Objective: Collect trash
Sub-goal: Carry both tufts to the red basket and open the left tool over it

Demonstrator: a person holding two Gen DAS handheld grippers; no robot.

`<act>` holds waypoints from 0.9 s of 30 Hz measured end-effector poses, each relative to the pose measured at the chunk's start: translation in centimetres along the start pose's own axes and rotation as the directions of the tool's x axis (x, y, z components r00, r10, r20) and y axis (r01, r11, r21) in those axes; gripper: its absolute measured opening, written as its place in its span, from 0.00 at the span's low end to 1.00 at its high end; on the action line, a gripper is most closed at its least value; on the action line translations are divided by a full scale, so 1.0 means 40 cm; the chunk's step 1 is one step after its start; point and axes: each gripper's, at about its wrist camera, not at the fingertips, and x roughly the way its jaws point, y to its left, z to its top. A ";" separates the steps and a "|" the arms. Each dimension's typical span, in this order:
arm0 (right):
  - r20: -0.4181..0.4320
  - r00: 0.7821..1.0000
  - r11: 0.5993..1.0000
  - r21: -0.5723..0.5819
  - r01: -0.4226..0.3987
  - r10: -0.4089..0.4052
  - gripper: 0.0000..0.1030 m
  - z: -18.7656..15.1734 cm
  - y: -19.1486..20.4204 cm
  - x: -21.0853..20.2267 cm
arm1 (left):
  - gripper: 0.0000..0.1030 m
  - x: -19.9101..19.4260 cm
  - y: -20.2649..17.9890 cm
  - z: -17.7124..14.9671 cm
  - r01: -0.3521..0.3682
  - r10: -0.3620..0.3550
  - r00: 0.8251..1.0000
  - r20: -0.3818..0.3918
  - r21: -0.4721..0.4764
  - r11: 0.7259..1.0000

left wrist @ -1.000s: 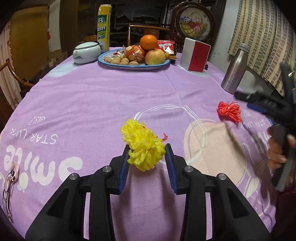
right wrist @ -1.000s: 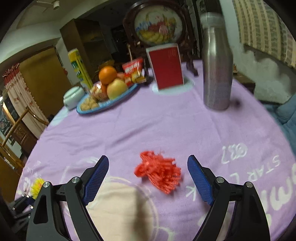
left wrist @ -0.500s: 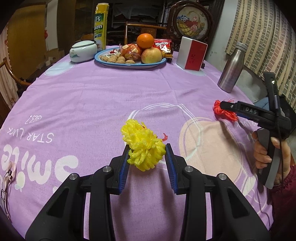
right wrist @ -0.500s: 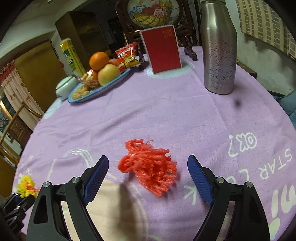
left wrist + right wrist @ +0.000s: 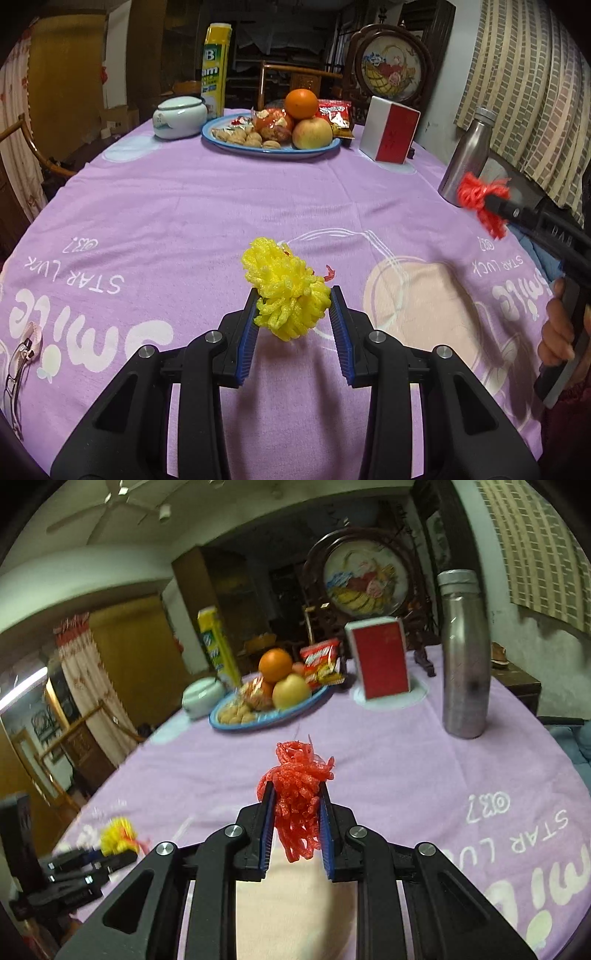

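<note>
Left tool [image 5: 293, 314] clamped on yellow mesh wad [image 5: 286, 291], right tool [image 5: 295, 797] closing narrow onto red mesh wad [image 5: 297, 786], both above tabletop [image 5: 221, 206].

The purple cloth [image 5: 192, 206] over the surface carries white lettering, seen upside down from both wrist cameras: "STAR LUCK" [image 5: 79, 275] with a small looped mark above it near the left edge, and "smile" [image 5: 88, 332] in fat rounded letters below that; the same "STAR LUCK" [image 5: 496, 262] and "smile" [image 5: 526, 299] repeat on the right side; in the right wrist view "STAR LU" [image 5: 517, 834] shows beside the jaws; the tall yellow carton [image 5: 215, 70] behind the plate bears a large "B" in a white box and letters ending in "am" beneath it, the smaller lines too fine to read; the red snack packet [image 5: 334, 116] has print that stays illegible.
</note>
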 end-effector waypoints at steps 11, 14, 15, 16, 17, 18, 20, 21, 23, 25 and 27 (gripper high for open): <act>0.038 0.999 0.998 -0.055 -0.014 0.016 0.21 -0.094 0.108 -0.107 | 0.37 -0.071 0.004 -0.030 -0.018 0.019 0.998 0.067 -0.007 1.000; 0.053 0.998 0.998 -0.056 -0.034 0.037 0.21 -0.121 0.131 -0.156 | 0.37 -0.130 0.004 -0.054 -0.016 0.017 0.996 0.085 -0.005 1.000; 0.056 0.997 0.998 -0.053 -0.041 0.044 0.21 -0.127 0.137 -0.169 | 0.37 -0.151 0.005 -0.061 -0.020 0.021 0.995 0.093 -0.004 1.000; 0.059 0.997 0.998 -0.048 -0.049 0.052 0.21 -0.131 0.144 -0.181 | 0.37 -0.180 0.010 -0.070 -0.027 0.027 0.994 0.104 -0.007 1.000; 0.064 0.996 0.997 -0.046 -0.059 0.061 0.21 -0.135 0.156 -0.200 | 0.37 -0.198 0.013 -0.074 -0.028 0.029 0.993 0.113 -0.011 1.000; 0.067 0.995 0.997 -0.048 -0.065 0.068 0.21 -0.138 0.165 -0.213 | 0.37 -0.222 0.020 -0.080 -0.027 0.029 0.992 0.123 -0.018 0.999; 0.073 0.994 0.995 -0.056 -0.079 0.083 0.21 -0.148 0.188 -0.243 | 0.37 -0.264 0.035 -0.093 -0.031 0.036 0.989 0.143 -0.035 0.999; 0.076 0.993 0.995 -0.060 -0.085 0.089 0.21 -0.150 0.198 -0.255 | 0.37 -0.288 0.045 -0.101 -0.035 0.041 0.987 0.154 -0.046 0.998; 0.083 0.990 0.991 -0.072 -0.109 0.115 0.21 -0.160 0.222 -0.282 | 0.37 -0.325 0.064 -0.117 -0.037 0.047 0.985 0.166 -0.064 0.997; 0.083 0.987 0.988 -0.080 -0.132 0.138 0.21 -0.170 0.243 -0.301 | 0.37 -0.365 0.091 -0.138 -0.050 0.064 0.983 0.174 -0.086 0.995; 0.085 0.982 0.982 -0.092 -0.163 0.171 0.21 -0.184 0.272 -0.324 | 0.37 -0.395 0.113 -0.159 -0.065 0.083 0.980 0.179 -0.103 0.993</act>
